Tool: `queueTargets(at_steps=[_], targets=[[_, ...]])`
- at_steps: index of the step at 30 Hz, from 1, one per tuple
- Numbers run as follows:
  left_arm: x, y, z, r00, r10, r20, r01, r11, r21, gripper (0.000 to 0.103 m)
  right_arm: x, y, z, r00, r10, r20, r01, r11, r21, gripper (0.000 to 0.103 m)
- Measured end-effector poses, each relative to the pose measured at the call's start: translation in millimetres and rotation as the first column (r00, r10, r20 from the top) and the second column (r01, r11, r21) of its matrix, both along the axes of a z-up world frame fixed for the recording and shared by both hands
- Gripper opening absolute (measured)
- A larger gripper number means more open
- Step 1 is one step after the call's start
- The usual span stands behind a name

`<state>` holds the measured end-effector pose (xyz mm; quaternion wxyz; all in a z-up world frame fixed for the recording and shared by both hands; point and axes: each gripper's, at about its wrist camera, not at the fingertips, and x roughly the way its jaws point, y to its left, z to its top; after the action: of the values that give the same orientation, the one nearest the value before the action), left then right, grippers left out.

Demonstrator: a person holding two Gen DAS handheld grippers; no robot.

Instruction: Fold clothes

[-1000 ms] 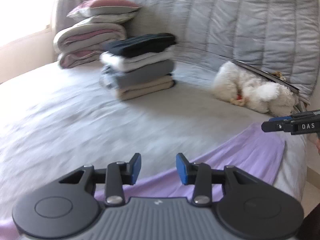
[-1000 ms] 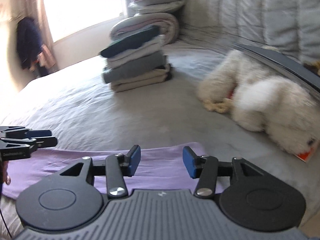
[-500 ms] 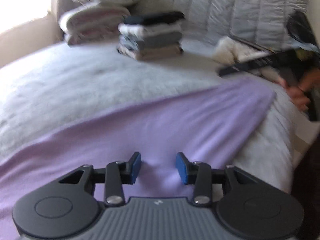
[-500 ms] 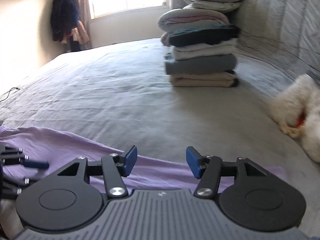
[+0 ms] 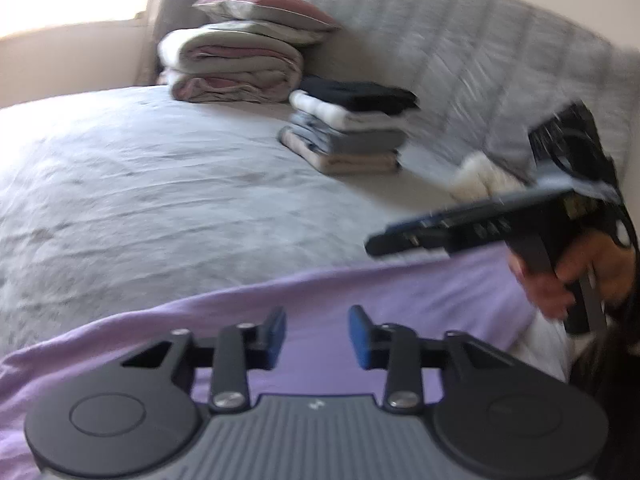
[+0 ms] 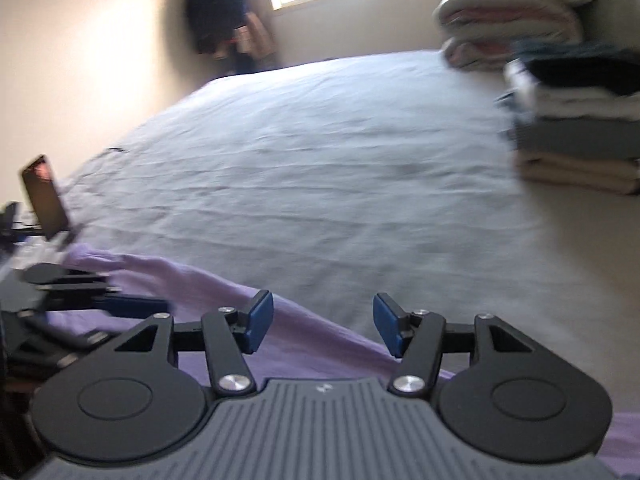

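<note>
A lilac garment (image 5: 400, 296) lies flat along the near edge of the grey bed (image 5: 160, 184). My left gripper (image 5: 317, 336) hovers low over it; its blue-padded jaws are closing with a gap still between them and nothing gripped. The right gripper (image 5: 374, 245), held by a hand (image 5: 560, 284), is above the garment's right end. In the right wrist view my right gripper (image 6: 323, 326) stands open over the lilac garment (image 6: 192, 280), which rumples toward the left gripper (image 6: 160, 306) at the far left.
A stack of folded clothes (image 5: 348, 128) sits at the back of the bed, near rolled bedding and pillows (image 5: 236, 68). A white plush toy (image 5: 480, 176) lies by the quilted headboard. A phone on a stand (image 6: 44, 196) is at the left bed edge.
Both views have swung left across the bed. The left jaws have narrowed a little and the right jaws stand wider. The right gripper has come closer in the left wrist view.
</note>
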<state>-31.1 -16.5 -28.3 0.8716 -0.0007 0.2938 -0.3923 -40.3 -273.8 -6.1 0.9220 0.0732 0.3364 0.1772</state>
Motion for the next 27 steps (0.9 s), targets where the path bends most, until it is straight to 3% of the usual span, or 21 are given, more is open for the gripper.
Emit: queueTargets(at_steps=[6,10,14,20,27], targets=[[24.5,-0.1,-6.9,1.0,-0.005,-0.008,0.005,1.0,-0.013,0.028,22.4,1.5,-9.9,0.995,0.078,-0.065,-0.075,0.996,0.052,0.06],[31.4,0.4,-21.2,0.996,-0.028,-0.082,0.03,0.999,0.014,0.028,34.8,-0.1,-14.6,0.983,0.144,-0.11,-0.131,0.984,0.12,0.06],[34.0,1.3,-28.4,0.993,-0.048,-0.11,0.05,0.999,0.009,0.028,41.8,3.4,-18.2,0.969,0.195,-0.151,-0.181,0.978,0.101,0.06],[34.8,4.1,-32.0,0.99,-0.06,-0.125,0.06,0.998,-0.006,0.028,41.1,8.1,-16.1,0.946,0.29,-0.146,-0.262,0.948,0.18,0.06],[30.6,2.9,-30.6,0.992,-0.064,-0.105,0.066,0.998,0.015,0.029,35.7,13.0,-12.5,0.927,0.346,-0.146,-0.315,0.928,0.198,0.06]])
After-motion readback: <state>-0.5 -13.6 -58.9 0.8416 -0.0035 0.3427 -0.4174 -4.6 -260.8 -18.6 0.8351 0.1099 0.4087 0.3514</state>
